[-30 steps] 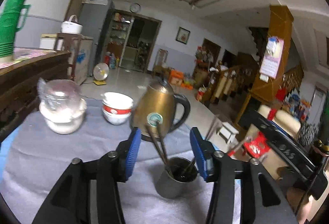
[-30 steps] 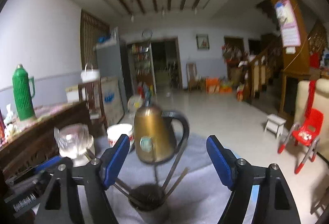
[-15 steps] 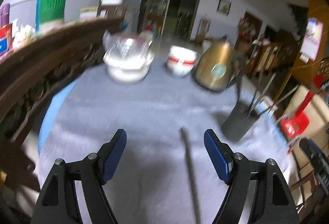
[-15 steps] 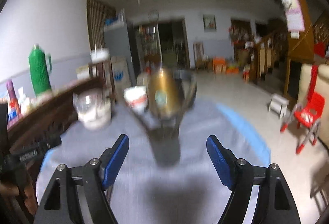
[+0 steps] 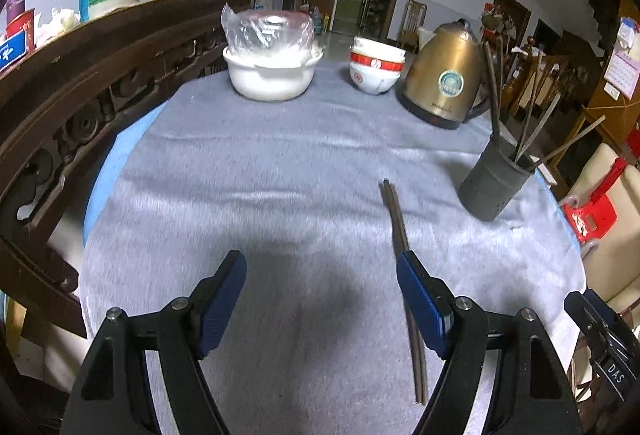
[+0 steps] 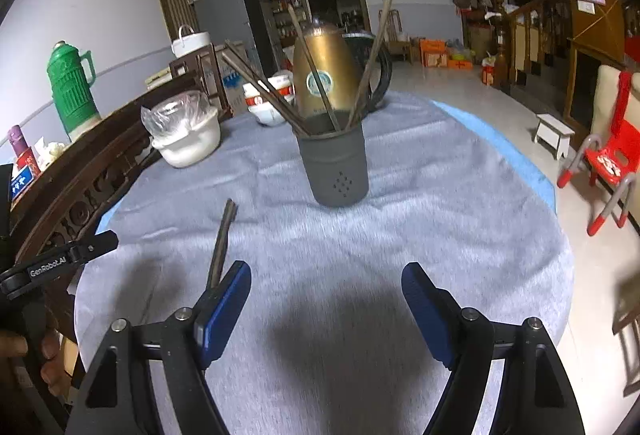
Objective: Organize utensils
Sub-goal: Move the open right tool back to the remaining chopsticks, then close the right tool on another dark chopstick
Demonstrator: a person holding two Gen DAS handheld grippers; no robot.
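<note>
While both of my grippers hang wide open over the grey cloth [image 5: 280, 163] with nothing between their blue pads, the pair of dark chopsticks [image 5: 394, 211] that needs putting away lies flat on the fabric. My left gripper [image 5: 320, 299] has that pair passing just under its right-hand finger, off to one side of the gap, not inside it. My right gripper [image 6: 326, 305] sees the same sticks beside its left finger, again outside the opening. The grey utensil holder [image 6: 336, 167] stands upright farther out, near the gold kettle [image 5: 444, 75], with several chopsticks already fanned out of its mouth.

My worry is the pickup. The sticks are thin and lie snug on soft cloth, so if I close without first centring on them I could pinch fabric, catch only one stick, or roll them apart. A grip far from their middle would let them droop and swing. At the holder, the splayed sticks could snag the incoming pair, and a hard push might tip the holder towards the table's edge.
</note>
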